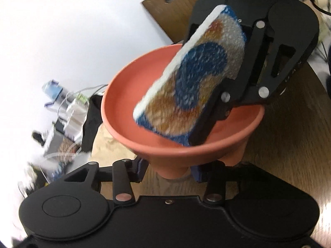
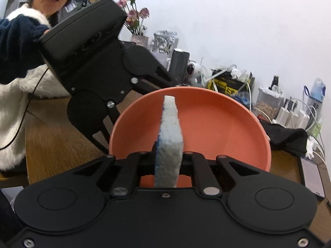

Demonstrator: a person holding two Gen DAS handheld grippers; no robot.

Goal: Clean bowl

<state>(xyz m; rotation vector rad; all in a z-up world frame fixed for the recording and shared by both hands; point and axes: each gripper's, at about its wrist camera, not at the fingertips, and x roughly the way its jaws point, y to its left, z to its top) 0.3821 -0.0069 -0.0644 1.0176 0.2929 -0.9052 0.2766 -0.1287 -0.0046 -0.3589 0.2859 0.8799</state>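
While box lettering (image 2: 224, 85) seems unreadable, right tongs (image 2: 168, 161) clamp sponge (image 2: 169, 136).

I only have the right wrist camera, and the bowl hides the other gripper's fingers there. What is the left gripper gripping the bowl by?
Observer: The left gripper clamps the bowl by its narrow foot, with a blue pad on each side.
Operator: I see the sponge edge-on only. What is its broad face like?
Observer: The sponge has a rough face patterned in blue, orange and white, turned toward the left camera.
Operator: Is it down in the bowl?
Observer: Its lower end sits inside the rim, over the inner wall. I cannot tell whether it touches.
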